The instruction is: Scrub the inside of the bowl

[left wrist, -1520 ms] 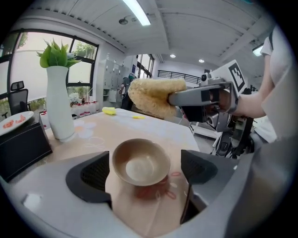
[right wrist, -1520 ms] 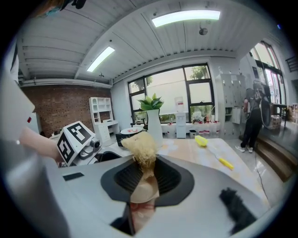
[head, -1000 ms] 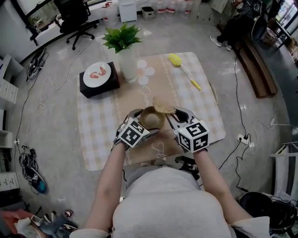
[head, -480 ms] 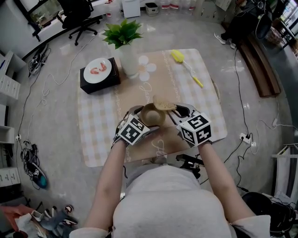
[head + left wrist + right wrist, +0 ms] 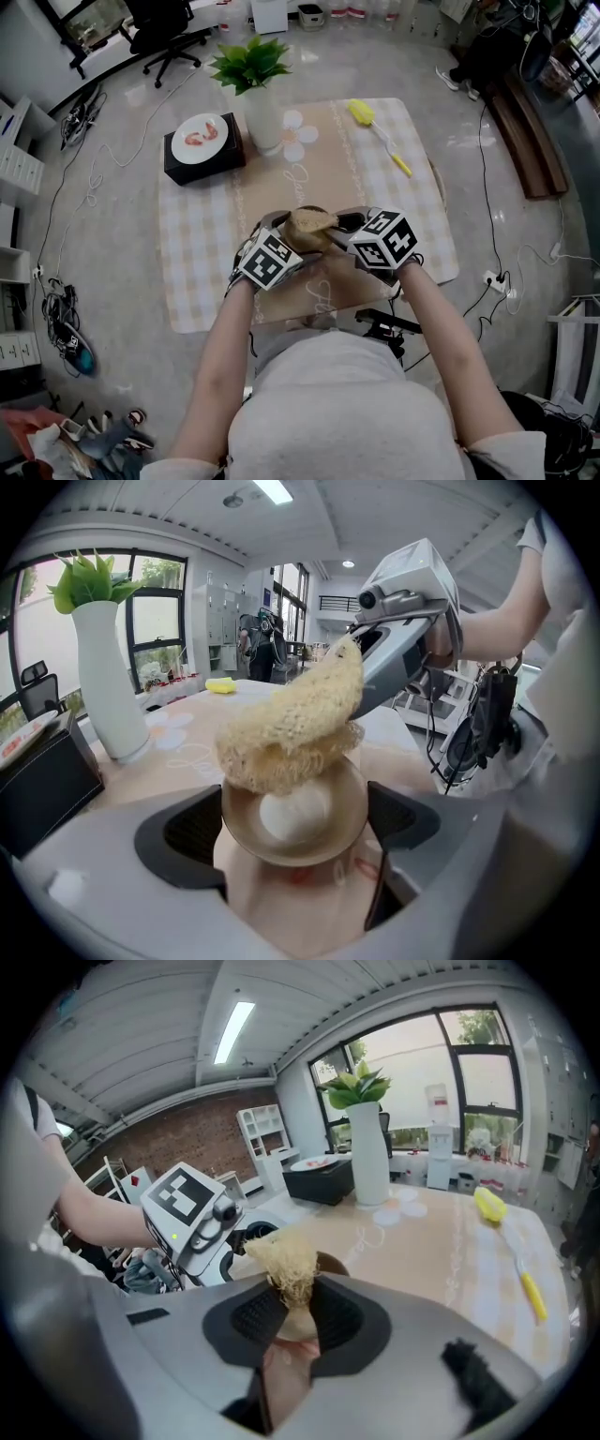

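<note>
Left gripper (image 5: 296, 819) clamped wide across the small brown bowl (image 5: 281, 850), held up over the near edge of the counter (image 5: 375, 178) and tilted so its mouth faces back along the jaws. This likely exposes the inside to the other tool. Right gripper (image 5: 292, 1312) pinches the loofah pad (image 5: 291, 724) by one edge, the free end lying on the bowl's far rim and dipping inside. Judged: scrubbing in hand, with the rim grip steadying the bowl against the pad's push.
</note>
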{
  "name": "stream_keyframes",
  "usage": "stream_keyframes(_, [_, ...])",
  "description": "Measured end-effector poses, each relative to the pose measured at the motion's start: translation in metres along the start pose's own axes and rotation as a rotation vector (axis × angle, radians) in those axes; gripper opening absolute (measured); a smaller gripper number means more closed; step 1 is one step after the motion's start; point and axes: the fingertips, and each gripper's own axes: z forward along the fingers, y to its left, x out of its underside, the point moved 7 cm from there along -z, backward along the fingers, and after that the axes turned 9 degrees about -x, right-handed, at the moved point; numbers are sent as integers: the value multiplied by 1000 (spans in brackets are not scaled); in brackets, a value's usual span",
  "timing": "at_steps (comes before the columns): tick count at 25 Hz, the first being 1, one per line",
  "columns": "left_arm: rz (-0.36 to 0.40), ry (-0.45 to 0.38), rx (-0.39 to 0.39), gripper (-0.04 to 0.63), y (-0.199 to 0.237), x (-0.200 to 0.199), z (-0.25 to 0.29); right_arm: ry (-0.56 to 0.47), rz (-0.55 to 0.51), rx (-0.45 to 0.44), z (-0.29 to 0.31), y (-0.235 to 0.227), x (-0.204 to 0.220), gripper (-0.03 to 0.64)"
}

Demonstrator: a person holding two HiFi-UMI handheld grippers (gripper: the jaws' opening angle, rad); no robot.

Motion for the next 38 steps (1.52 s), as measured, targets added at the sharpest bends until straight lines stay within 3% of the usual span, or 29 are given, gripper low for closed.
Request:
stream_keyframes(4, [-5, 14, 6, 494, -1, 0, -2, 35, 24, -4, 21, -4, -1, 74])
stream_keyframes(8, [-8, 17, 7, 494, -1, -2, -3, 50, 58, 49, 34, -16, -3, 74])
stream_keyframes(20, [-1, 9, 5, 492, -1, 1, 0, 177, -61, 178, 19, -35, -5, 74])
stream_keyframes(26, [5, 22, 1, 492, 1, 1, -1, 283, -103, 131, 3, -39, -4, 74])
stream_keyframes(32, [9, 25, 10, 492, 0, 0, 0, 377, -132, 11, -3, -27, 4, 74])
stream_keyframes(38, [4, 24, 10, 494, 0, 0, -1, 400, -130, -109, 11, -8, 10, 73])
